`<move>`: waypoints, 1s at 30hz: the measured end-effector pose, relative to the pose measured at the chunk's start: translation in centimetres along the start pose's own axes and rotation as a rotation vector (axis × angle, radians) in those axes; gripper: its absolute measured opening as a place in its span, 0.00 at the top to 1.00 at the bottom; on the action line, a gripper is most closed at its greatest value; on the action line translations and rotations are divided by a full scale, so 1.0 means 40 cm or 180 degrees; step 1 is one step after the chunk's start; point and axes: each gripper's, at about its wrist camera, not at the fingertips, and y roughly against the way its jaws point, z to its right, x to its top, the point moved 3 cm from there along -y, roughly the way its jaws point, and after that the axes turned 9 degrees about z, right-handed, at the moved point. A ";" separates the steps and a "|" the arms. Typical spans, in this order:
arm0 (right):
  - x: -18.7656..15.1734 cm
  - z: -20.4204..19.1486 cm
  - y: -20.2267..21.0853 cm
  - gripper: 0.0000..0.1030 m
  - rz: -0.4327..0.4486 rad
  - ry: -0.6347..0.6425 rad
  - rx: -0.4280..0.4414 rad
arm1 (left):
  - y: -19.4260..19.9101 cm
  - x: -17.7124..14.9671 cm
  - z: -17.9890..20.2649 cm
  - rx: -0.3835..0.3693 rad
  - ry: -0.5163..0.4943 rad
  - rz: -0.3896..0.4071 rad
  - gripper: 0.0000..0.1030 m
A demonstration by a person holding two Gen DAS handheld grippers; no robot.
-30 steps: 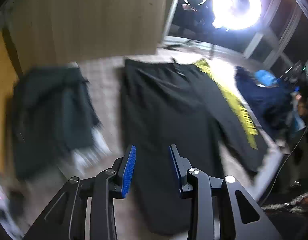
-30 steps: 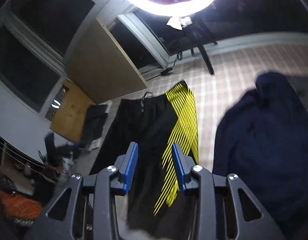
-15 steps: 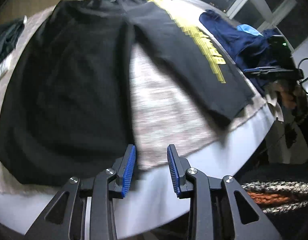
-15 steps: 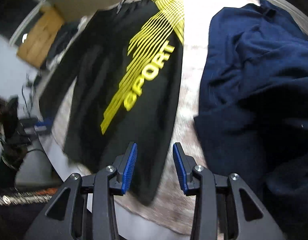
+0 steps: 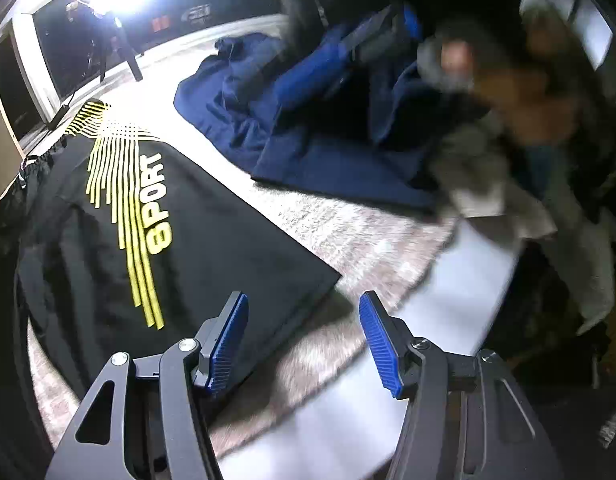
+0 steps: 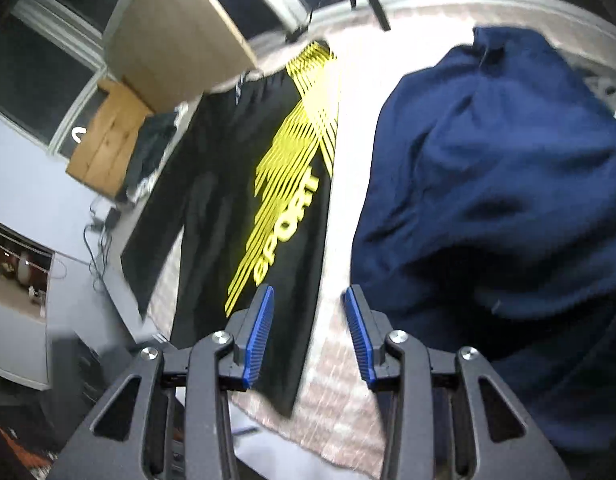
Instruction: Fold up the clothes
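Black shorts (image 5: 212, 248) with yellow stripes and the word SPORT lie flat on a checked cloth; they also show in the right wrist view (image 6: 236, 216). My left gripper (image 5: 304, 340) is open and empty just above the hem corner of the striped leg. My right gripper (image 6: 308, 336) is open and empty above that leg's hem edge, with the cloth strip between the shorts and a navy garment (image 6: 488, 184) under it. The navy garment also shows in the left wrist view (image 5: 308, 120), crumpled to the right of the shorts.
The table's white front edge (image 5: 448, 312) runs under my left gripper. A brown board (image 6: 176, 36) and a wooden cabinet (image 6: 104, 140) stand behind the table. A dark folded garment (image 6: 148, 148) lies at the far left. A blurred person (image 5: 508, 92) is at the right.
My left gripper has swung right from the plain leg to the striped leg's hem corner, and its jaws have opened wider. My right gripper has shifted slightly, still over the striped leg's edge.
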 end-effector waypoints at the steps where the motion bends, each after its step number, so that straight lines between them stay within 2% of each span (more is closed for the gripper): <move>1: 0.014 -0.001 0.009 0.64 0.0032 0.0006 -0.0010 | -0.015 0.000 -0.003 0.0019 0.0022 -0.0015 0.46; 4: 0.066 -0.003 0.008 0.64 0.0083 -0.0031 0.0010 | -0.052 0.002 -0.015 0.0052 0.0114 -0.0045 0.50; 5: 0.091 -0.004 -0.004 0.64 0.0107 -0.0056 0.0020 | -0.044 0.004 -0.028 -0.0012 0.0231 -0.0007 0.56; 7: 0.141 -0.007 -0.027 0.64 0.0153 -0.0104 0.0040 | -0.027 0.008 -0.054 -0.0140 0.0464 0.0068 0.96; 10: 0.230 -0.020 -0.084 0.61 0.0209 -0.0143 0.0082 | -0.002 0.015 -0.093 -0.0333 0.0813 0.0180 0.98; 13: 0.337 -0.029 -0.187 0.57 0.0287 0.0032 -0.0142 | 0.030 0.021 -0.133 -0.0509 0.1154 0.0310 0.98; 20: 0.521 0.030 -0.473 0.57 0.0141 -0.0005 -0.0485 | 0.156 0.018 -0.220 -0.0336 0.1534 0.0635 0.98; 23: 0.562 0.037 -0.552 0.57 0.0111 0.0047 -0.0632 | 0.176 0.005 -0.259 -0.0285 0.1668 0.0682 0.98; 27: 0.606 0.014 -0.590 0.55 0.0168 0.0096 -0.0622 | 0.201 -0.020 -0.308 -0.0294 0.1842 0.0755 0.98; 28: 0.610 0.006 -0.595 0.59 0.0147 0.0115 -0.0613 | 0.209 -0.027 -0.319 -0.0297 0.1878 0.0784 0.98; 29: 0.614 -0.003 -0.600 0.69 0.0126 0.0134 -0.0604 | 0.220 -0.034 -0.331 -0.0288 0.1907 0.0824 0.98; 30: 0.617 -0.011 -0.604 0.97 0.0096 0.0149 -0.0605 | 0.231 -0.042 -0.344 -0.0278 0.1942 0.0866 0.98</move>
